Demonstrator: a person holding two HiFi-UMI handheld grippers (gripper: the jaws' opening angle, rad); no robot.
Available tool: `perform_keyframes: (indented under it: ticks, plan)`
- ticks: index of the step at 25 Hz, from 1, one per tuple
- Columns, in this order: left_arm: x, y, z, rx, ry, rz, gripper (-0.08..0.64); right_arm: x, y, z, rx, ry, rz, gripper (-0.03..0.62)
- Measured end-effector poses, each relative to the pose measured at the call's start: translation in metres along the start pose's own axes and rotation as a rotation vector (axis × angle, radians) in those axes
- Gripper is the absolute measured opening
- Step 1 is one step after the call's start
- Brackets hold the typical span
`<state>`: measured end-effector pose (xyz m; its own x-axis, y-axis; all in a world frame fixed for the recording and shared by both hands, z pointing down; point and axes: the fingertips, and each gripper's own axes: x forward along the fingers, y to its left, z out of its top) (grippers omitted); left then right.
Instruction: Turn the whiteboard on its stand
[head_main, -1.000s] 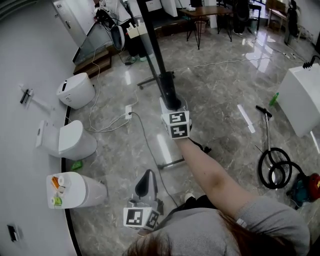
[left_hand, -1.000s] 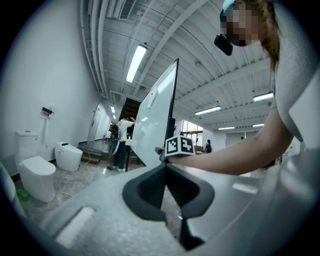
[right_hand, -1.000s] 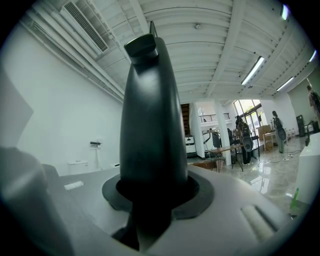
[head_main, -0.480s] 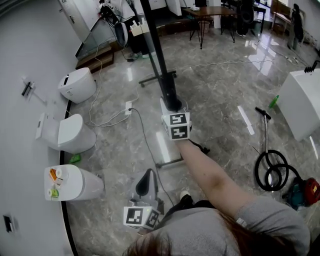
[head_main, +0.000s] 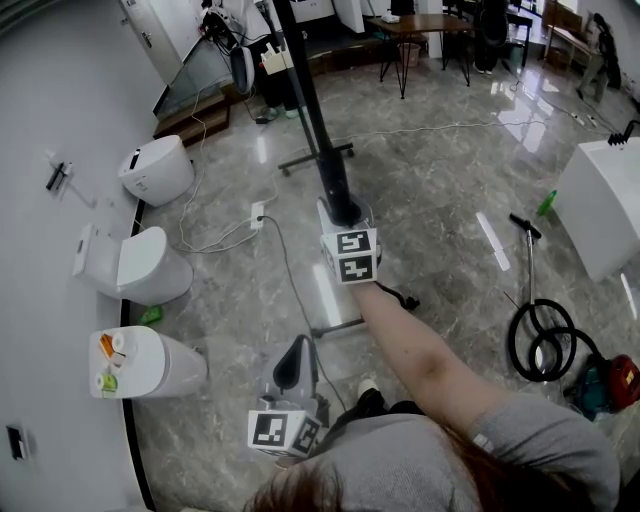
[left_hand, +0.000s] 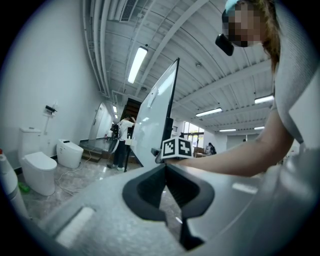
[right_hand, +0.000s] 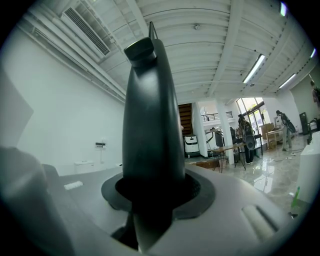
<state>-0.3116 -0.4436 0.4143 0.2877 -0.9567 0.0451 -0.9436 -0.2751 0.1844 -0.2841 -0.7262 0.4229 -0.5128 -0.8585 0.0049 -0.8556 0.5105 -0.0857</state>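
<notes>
Jaws of the right gripper (head_main: 346, 214) are clamped on the black end frame of the whiteboard (head_main: 308, 110), and they have just been easing wider with that frame between them. The left gripper (head_main: 292, 368) is closed on nothing, low by the body. The whiteboard is upright on its stand (head_main: 318, 155), mid-floor (head_main: 440, 180).

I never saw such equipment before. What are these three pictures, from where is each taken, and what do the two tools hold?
A person holds a two-jaw gripper in each hand. The head view looks down from the person's head; the other two views look along each gripper's jaws. The right gripper clamps the black edge of the whiteboard; its jaws have just been opening slightly. The left gripper is shut and empty. On the floor stand toilets.
</notes>
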Motion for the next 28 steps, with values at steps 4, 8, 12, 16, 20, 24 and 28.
perform_keyframes:
  ticks: [4,8,12,16,20,24,28]
  plan:
    - [-0.002,-0.011,-0.002,-0.003,-0.002,-0.007,-0.003,-0.009,0.002,-0.001,-0.002,-0.003,0.006,0.141]
    - [-0.005,-0.019,-0.006,-0.006,0.004,-0.013,-0.003,-0.016,0.005,-0.002,0.0,-0.004,0.019,0.146]
    - [-0.011,-0.032,-0.015,-0.022,0.015,-0.011,-0.003,-0.027,0.005,-0.005,-0.003,-0.005,0.037,0.149]
    - [-0.017,-0.04,-0.017,-0.022,0.015,-0.003,-0.003,-0.034,0.005,-0.005,-0.009,-0.001,0.044,0.152]
    - [-0.026,-0.043,-0.015,-0.023,0.006,0.01,-0.003,-0.041,0.01,-0.006,-0.014,0.01,0.055,0.152]
    - [-0.033,-0.05,-0.017,-0.026,-0.001,0.014,-0.003,-0.05,0.012,-0.008,-0.018,0.006,0.06,0.152]
    - [-0.035,-0.061,-0.019,-0.025,0.002,0.005,-0.003,-0.061,0.011,-0.006,-0.019,0.006,0.066,0.152]
